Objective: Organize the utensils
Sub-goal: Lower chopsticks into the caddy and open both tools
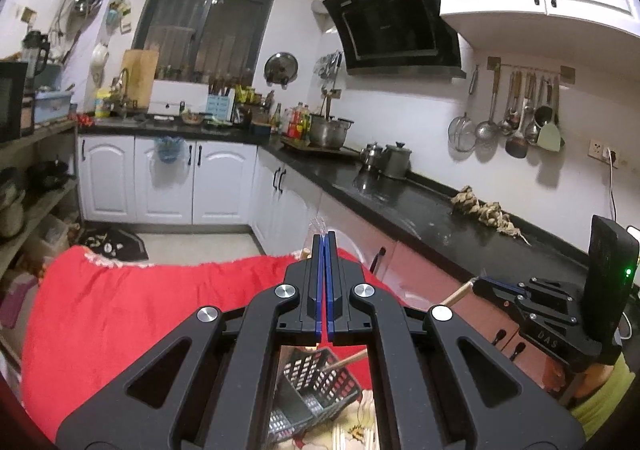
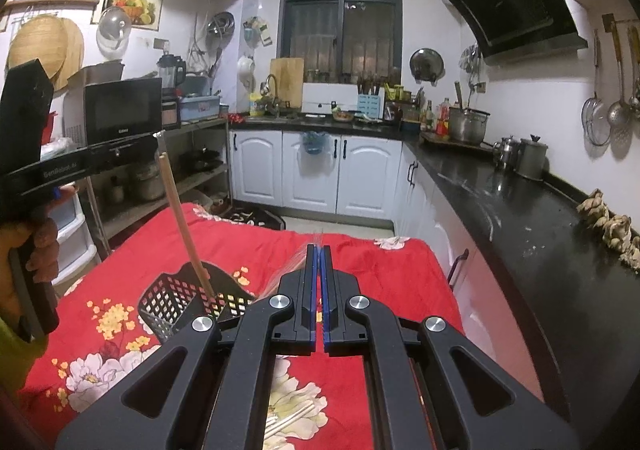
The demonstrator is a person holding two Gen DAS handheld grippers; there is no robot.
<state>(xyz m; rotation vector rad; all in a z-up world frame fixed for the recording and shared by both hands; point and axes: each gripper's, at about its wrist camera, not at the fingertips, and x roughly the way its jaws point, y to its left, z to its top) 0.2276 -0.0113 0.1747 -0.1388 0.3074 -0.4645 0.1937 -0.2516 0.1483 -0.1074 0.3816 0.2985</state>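
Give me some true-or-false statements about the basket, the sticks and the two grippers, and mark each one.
1. The black perforated plastic basket sits on the red floral cloth. True.
2. A thin wooden stick runs from the left gripper down into the basket. True.
3. The left gripper's jaws stand wide open. False: they are shut on the stick.
4. The right gripper is empty. False: it pinches a second wooden stick.

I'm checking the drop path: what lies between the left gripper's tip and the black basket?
A wooden stick runs from the shut left gripper down into the black basket. The right wrist view shows it.
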